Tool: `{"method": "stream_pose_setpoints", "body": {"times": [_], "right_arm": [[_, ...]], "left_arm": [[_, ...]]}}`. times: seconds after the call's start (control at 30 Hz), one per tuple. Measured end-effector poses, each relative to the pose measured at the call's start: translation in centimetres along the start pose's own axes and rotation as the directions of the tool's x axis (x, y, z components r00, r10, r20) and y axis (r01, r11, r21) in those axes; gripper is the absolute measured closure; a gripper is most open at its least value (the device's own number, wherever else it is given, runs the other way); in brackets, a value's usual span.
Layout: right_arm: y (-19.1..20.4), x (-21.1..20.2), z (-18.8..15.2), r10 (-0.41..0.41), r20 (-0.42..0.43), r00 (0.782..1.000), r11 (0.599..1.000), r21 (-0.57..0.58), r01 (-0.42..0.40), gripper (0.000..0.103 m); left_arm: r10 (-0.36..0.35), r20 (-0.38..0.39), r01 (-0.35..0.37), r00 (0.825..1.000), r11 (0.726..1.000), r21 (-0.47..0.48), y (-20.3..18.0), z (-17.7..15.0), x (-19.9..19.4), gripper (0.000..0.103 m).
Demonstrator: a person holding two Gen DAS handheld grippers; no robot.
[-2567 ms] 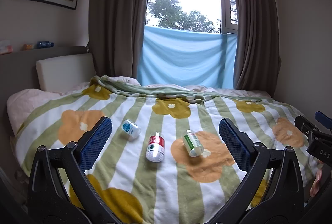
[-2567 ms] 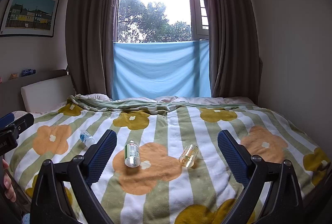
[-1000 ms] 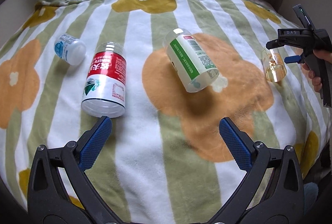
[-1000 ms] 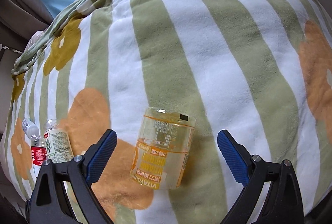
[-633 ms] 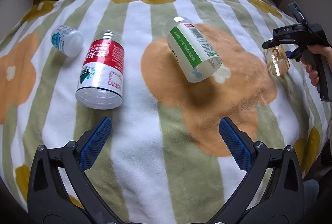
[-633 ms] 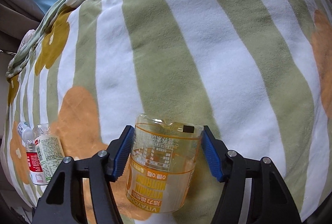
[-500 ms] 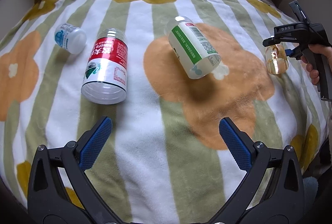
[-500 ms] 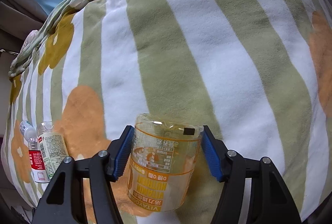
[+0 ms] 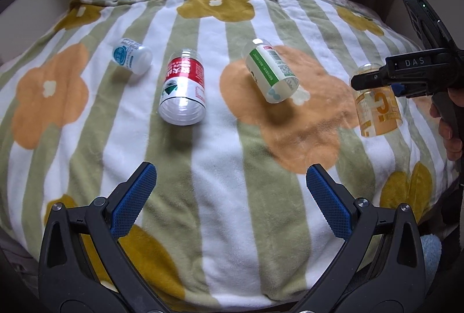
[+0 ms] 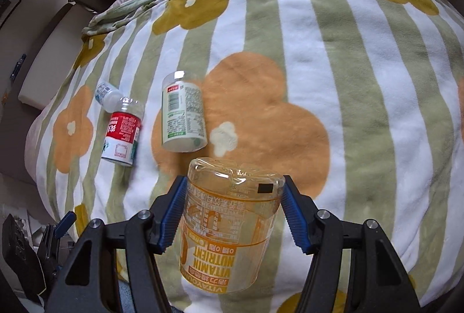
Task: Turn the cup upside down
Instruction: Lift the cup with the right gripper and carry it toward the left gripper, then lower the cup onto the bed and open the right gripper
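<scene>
The right gripper [image 10: 232,214] clamps the clear orange-printed cup [image 10: 229,229] near its closed end, lifted off the blanket [image 10: 319,66]. The left gripper [image 9: 230,197] hangs wide open, holding nothing, near 3 lying bottles. Best to rotate the wrist slowly, keep the squeeze steady, then set the rim flat on the soft blanket.
</scene>
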State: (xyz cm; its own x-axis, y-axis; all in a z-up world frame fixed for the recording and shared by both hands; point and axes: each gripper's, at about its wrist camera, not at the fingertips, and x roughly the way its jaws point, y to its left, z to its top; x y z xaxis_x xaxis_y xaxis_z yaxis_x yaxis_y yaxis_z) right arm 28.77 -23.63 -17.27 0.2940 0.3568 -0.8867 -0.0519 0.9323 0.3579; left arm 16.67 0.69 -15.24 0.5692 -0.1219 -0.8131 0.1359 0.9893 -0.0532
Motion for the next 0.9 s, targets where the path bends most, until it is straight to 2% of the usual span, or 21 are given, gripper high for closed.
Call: {"method": "stream_pose_setpoints", "body": {"times": [0.1, 0.2, 0.3, 0.57, 0.9], "right_arm": [[1.6, 2.6, -2.2, 0.025, -0.089, 0.996, 1.0, -0.007, -0.025, 0.044], [2.1, 5.1, -4.1, 0.02, -0.142, 0.99, 1.0, 0.019, -0.017, 0.044], [2.4, 7.1, -5.5, 0.056, -0.192, 0.98, 0.997, 0.059, -0.045, 0.043], [3.9, 8.7, -6.0, -0.035, -0.211, 0.977, 0.999, 0.007, 0.038, 0.043], [4.7, 9.4, -5.4, -0.072, -0.229, 0.971, 0.997, -0.027, 0.068, 0.043]], "left_arm": [[-0.002, -0.006, 0.002, 1.0, 1.0, -0.023, 0.4, -0.9, -1.0, 0.0], [-0.013, -0.019, 0.012, 1.0, 0.999, -0.044, 0.8, -1.8, -1.6, 0.0], [-0.012, -0.024, 0.011, 1.0, 0.999, -0.048, 0.9, -2.6, -2.1, 0.0], [-0.028, -0.02, 0.026, 0.999, 0.995, -0.092, 1.1, -4.0, -3.1, 0.0], [-0.002, -0.025, 0.0, 1.0, 0.995, -0.096, 1.2, -4.4, -3.2, 0.0]]}}
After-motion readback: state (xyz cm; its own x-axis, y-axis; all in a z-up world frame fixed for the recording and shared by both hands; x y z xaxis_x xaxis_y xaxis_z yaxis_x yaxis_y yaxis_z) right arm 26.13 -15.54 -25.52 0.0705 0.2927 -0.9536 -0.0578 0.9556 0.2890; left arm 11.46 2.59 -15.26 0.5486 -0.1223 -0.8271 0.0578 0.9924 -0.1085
